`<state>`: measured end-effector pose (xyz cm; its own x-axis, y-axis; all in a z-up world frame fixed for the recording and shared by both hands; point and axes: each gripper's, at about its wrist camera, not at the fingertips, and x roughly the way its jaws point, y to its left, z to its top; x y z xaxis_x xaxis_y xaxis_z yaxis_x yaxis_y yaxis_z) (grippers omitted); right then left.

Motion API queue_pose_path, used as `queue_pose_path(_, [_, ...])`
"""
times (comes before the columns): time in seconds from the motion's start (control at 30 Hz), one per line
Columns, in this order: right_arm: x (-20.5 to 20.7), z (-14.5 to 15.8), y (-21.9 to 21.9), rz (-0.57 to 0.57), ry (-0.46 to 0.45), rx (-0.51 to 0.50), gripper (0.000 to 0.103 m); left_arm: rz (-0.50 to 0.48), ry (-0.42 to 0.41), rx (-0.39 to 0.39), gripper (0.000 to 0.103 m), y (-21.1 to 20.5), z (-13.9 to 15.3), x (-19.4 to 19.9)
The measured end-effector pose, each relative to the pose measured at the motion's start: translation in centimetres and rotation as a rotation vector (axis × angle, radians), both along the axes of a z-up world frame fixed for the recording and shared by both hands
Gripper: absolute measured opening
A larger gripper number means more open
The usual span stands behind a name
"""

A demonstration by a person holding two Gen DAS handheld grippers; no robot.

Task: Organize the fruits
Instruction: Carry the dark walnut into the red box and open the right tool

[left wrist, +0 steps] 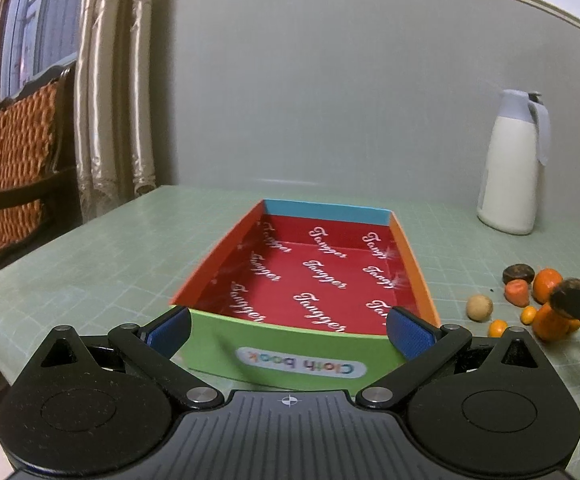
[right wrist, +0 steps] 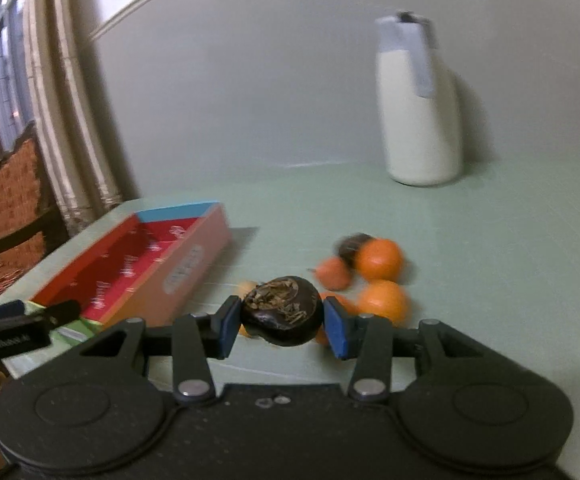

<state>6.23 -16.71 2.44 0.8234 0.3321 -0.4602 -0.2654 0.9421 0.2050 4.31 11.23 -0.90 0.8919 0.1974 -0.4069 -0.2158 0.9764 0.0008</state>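
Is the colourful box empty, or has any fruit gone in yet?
Empty. The left wrist view shows the box with only its bare red printed floor; the fruit pile lies on the table to its right.

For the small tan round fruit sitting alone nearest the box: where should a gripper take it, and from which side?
Grip the tan round fruit across its widest middle, coming from above and slightly from the front. It is a smooth ball, so any lower or higher pinch would likely slip. Its sides look clear: the box stands apart on one side and the small orange fruits on the other, leaving room for both fingers.
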Motion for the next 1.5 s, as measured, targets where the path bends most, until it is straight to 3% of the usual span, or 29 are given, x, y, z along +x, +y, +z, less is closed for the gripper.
queue_pose_path(0.33, [1.6,2.5,7.5,0.17,-0.039,0.005,0.044,0.11,-0.048,-0.049,0.103,4.5,0.3,-1.9])
queue_pose_path(0.77, [3.5,0.9,15.8,0.314,0.013,-0.043,0.044,0.24,-0.054,-0.102,0.103,9.9,-0.3,-3.6])
queue_pose_path(1.23, [4.9,-0.9,18.9,0.339,0.087,-0.063,0.045,0.261,-0.053,-0.115,0.103,10.9,-0.6,-4.0])
queue_pose_path(1.5, [4.6,-0.2,18.1,0.326,0.055,-0.037,0.05,0.255,-0.052,-0.112,0.103,10.7,-0.5,-3.9])
